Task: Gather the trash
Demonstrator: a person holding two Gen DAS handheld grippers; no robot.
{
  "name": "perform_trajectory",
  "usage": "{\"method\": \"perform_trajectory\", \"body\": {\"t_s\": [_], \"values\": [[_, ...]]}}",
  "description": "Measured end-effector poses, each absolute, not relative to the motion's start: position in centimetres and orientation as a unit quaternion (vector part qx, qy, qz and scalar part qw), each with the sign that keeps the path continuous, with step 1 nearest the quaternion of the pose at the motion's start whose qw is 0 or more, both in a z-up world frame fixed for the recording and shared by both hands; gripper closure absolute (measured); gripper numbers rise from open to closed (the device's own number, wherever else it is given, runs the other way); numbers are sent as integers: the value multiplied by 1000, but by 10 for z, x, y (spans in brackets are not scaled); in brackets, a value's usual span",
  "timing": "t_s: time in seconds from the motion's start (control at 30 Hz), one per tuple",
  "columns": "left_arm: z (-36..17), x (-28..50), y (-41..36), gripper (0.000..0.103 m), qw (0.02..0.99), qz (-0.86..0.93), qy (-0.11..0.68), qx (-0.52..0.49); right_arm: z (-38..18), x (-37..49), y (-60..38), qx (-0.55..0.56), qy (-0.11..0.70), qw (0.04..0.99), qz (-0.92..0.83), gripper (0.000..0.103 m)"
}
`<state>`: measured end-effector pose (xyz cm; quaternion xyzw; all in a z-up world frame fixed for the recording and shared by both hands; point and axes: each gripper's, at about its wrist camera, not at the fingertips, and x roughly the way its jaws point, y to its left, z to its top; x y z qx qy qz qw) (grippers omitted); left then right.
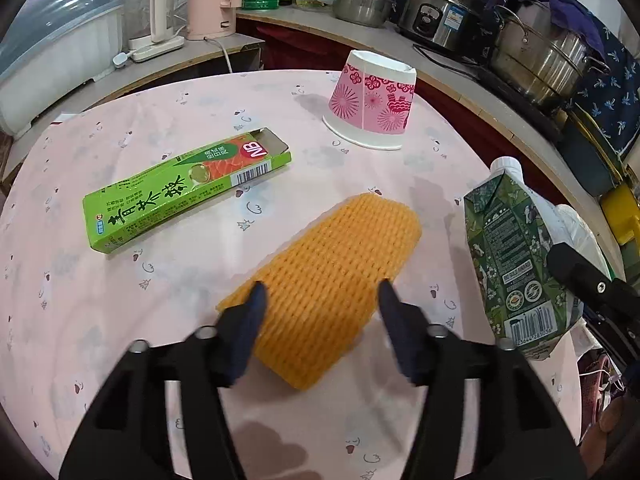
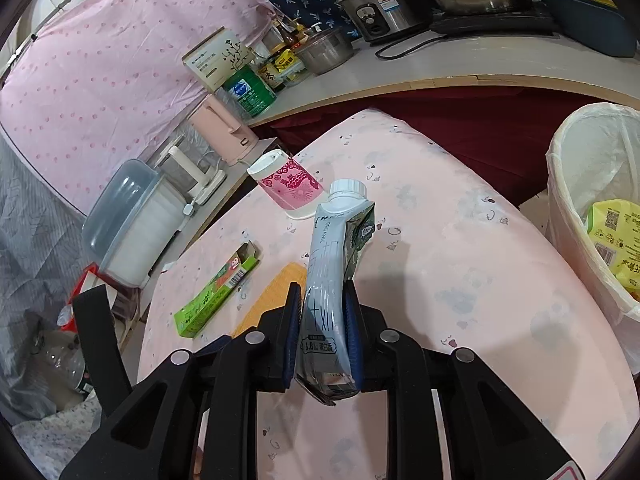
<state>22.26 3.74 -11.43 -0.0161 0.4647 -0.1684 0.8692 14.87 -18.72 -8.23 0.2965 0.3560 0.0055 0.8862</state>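
Observation:
An orange foam net sleeve (image 1: 332, 272) lies on the pink table (image 1: 100, 340). My left gripper (image 1: 322, 302) hangs just over its near end, open, one finger on each side and neither pad pressing on it. A green flat carton box (image 1: 184, 192) lies to the left, with its end flap open. Farther back an upside-down pink paper cup (image 1: 372, 104) stands on the table. My right gripper (image 2: 322, 296) is shut on a crumpled green-and-white milk carton (image 2: 340, 264), held upright above the table; the carton (image 1: 512, 256) also shows at the right of the left wrist view.
A bin with a white liner (image 2: 568, 184) stands off the table's right side, with a yellow wrapper (image 2: 616, 240) inside. A counter (image 1: 400, 44) behind holds pots, a rice cooker (image 1: 440, 12), a pink kettle (image 1: 212, 0) and jars. A lidded plastic box (image 2: 132, 220) sits to the left.

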Motion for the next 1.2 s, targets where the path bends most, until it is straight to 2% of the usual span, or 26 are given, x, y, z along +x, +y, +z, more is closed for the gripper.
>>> {"method": "perform_trajectory", "body": {"t_s": [0.27,0.33,0.37,0.47,0.5,0.53,0.63,1.2], "values": [[-128,227,13,36,876,-154,455,49,-86,138,-197,305,358,883,4,83],[-129,225,11,40,878,-151,451,55,-86,136,-198,304,359,882,4,83],[-129,224,10,43,879,-150,450,57,-86,135,-198,303,360,882,4,83],[-126,222,7,61,879,-155,447,59,-87,132,-200,305,360,882,3,83],[-125,221,6,72,879,-159,447,58,-88,131,-200,305,360,881,2,83],[-123,220,5,80,877,-165,448,56,-88,130,-201,306,360,881,2,83],[-119,216,-1,92,875,-171,449,56,-85,127,-202,308,356,882,2,83],[-66,174,-53,93,884,-220,410,56,-55,84,-243,315,307,897,-26,83]]}}
